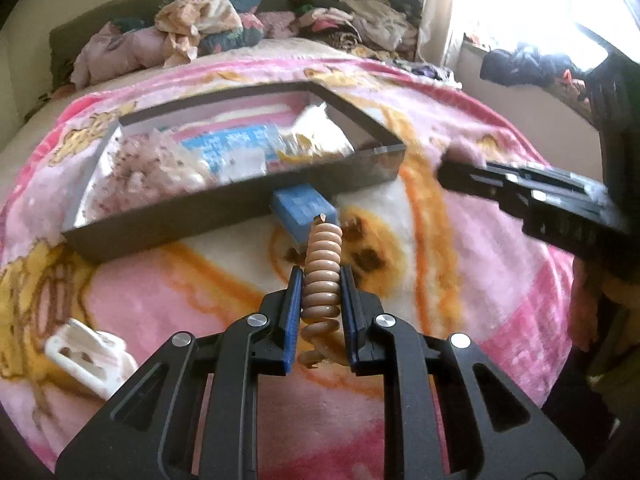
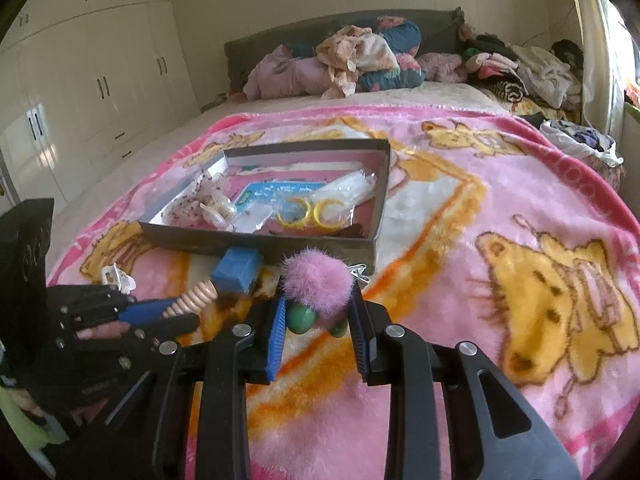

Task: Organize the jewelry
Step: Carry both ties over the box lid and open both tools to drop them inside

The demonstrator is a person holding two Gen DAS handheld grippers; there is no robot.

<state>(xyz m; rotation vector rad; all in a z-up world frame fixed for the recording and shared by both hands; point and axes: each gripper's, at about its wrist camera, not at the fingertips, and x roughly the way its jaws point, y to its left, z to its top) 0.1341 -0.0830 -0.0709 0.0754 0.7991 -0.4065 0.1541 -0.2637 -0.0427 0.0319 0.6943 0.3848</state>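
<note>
Spread over the bed: a pink cartoon blanket [image 2: 460,208], bearing everything else. On it, toward the headboard, a shallow dark box [image 2: 256,246], already holding yellow rings [image 2: 316,212], a blue packet and some clear wrapping. Touching the box's near wall, a small blue box [image 2: 236,270]. Off to the left side on the blanket, a white hair clip [image 1: 86,354], loose and untouched.

Left gripper [image 1: 320,280]: clenched on a beige spiral hair tie [image 1: 322,264], coils squeezed between the blue pads, the far end sticking out toward the box. Right gripper [image 2: 318,318]: clamped on a pink pom-pom tie [image 2: 316,284] with green beads just beneath the fluff, raised clear of the blanket.

Step in hand, by judgement: carrying both pieces to the box. Best done by lifting each over the near wall before letting go, clearing the small blue box, keeping the two grippers apart, and releasing low onto a bare patch rather than on the wrapping. Pom-pom soft and light; likely to cling to a pad on release.
</note>
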